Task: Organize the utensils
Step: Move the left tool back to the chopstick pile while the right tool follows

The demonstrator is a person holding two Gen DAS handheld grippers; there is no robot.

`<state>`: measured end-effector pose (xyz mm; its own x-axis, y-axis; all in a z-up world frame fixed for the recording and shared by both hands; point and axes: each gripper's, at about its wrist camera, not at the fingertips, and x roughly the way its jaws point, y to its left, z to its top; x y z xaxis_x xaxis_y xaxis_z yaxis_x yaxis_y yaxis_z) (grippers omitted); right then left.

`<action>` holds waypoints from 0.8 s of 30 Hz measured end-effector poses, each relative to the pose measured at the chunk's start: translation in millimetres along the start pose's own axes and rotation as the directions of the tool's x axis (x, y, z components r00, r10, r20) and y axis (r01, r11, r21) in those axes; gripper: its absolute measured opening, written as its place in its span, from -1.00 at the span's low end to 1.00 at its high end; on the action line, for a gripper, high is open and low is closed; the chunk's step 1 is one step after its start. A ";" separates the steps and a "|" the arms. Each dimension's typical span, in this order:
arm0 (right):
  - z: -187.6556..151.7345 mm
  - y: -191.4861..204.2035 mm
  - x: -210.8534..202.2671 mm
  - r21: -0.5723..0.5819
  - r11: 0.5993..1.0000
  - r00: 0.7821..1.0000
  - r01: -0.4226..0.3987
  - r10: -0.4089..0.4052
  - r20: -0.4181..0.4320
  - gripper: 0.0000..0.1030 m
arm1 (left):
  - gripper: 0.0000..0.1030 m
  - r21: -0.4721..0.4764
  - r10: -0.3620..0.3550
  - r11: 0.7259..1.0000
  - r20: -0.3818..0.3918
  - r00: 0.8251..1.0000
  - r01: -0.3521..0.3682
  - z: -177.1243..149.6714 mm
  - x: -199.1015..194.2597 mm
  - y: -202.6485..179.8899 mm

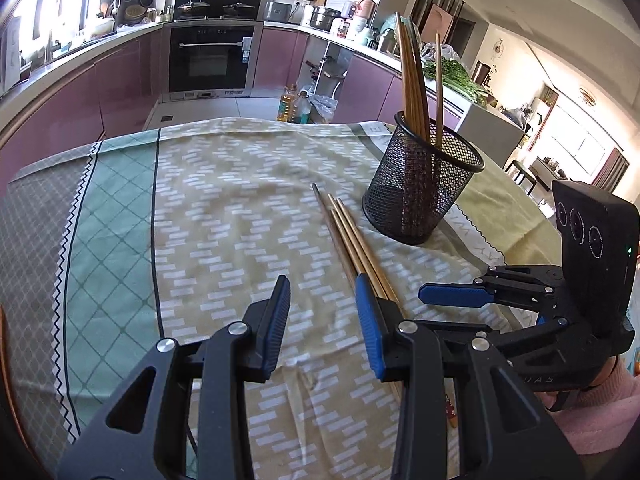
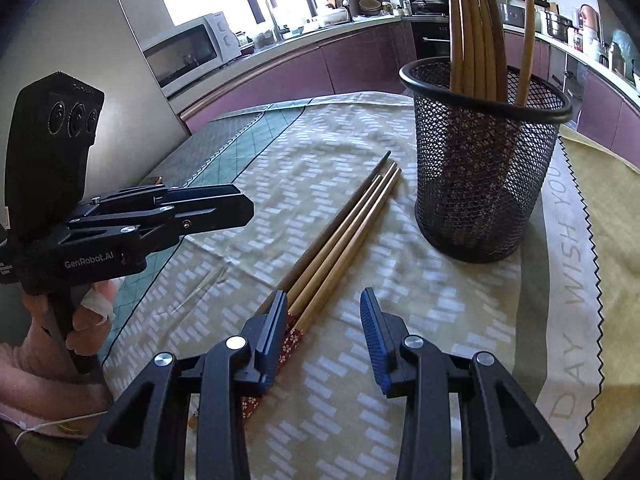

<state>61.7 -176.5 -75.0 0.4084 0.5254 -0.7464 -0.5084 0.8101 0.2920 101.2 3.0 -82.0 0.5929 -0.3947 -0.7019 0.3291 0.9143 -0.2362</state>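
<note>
Several wooden chopsticks (image 1: 352, 232) lie side by side on the patterned tablecloth (image 1: 224, 216), with red-patterned handle ends near me; they also show in the right wrist view (image 2: 340, 236). A black mesh cup (image 1: 420, 188) stands upright to their right and holds several more chopsticks (image 1: 412, 84); the cup also shows in the right wrist view (image 2: 480, 160). My left gripper (image 1: 322, 300) is open, just left of the lying chopsticks. My right gripper (image 2: 324, 308) is open and empty, low over their handle ends, its left pad beside them. The right gripper also shows in the left wrist view (image 1: 456, 296).
The table's far edge drops to a kitchen floor with oil bottles (image 1: 294, 108). Purple cabinets and an oven (image 1: 212, 56) stand behind. The left gripper body (image 2: 120, 224) shows at the left of the right wrist view, near a microwave (image 2: 188, 52).
</note>
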 end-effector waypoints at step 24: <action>1.9 -6.2 1.6 -0.015 0.997 0.997 0.078 -0.079 -0.021 -0.53 | -0.26 0.075 -0.025 0.997 -0.103 0.994 0.033 -1.9 36.3 -19.5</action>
<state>66.9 -180.2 -76.9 0.4313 0.4544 -0.7794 -0.4859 0.8449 0.2237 114.9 -29.0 -104.2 0.5061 -0.4058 -0.7611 0.4022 0.8916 -0.2080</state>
